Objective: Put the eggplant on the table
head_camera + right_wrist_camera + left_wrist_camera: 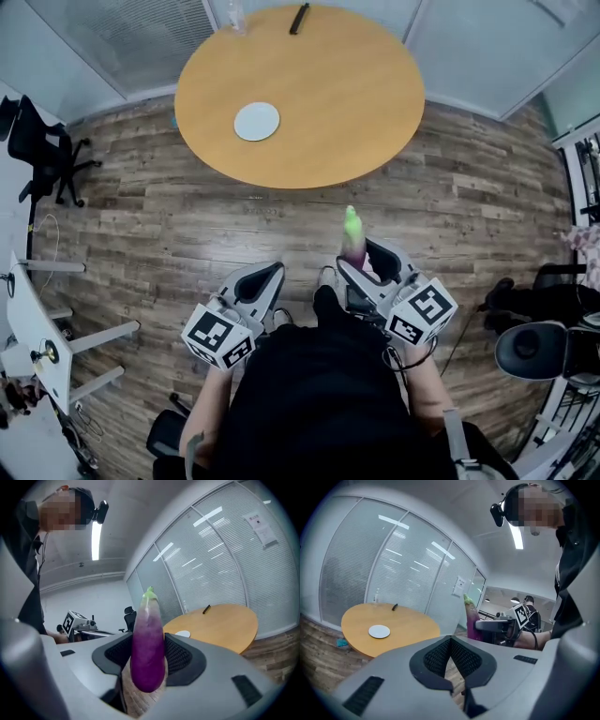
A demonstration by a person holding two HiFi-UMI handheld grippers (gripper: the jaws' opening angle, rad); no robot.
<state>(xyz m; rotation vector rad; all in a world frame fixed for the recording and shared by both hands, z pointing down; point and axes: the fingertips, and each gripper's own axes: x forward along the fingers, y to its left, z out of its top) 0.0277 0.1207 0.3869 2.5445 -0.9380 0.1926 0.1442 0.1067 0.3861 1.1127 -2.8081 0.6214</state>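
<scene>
Left gripper (265, 278) clenched, nothing between its jaws. Right gripper (367, 261) beside it, clamped on purple eggplant (353, 242), green stem end pointing ahead, over wood floor (187, 225). Round table (328, 112) well apart beyond, white plate (257, 121) on it, dark pen-like thing (299, 18) at far edge.

head view steeply downward, gripper views low and level, all share table (328, 103)

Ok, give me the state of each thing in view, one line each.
Purple, green-stemmed eggplant: gripped, stem forward, above the floor.
Right gripper: shut on the eggplant.
Left gripper: shut, empty.
Round wooden table: eggplant not on it.
White round plate: flat on the table, empty.
</scene>
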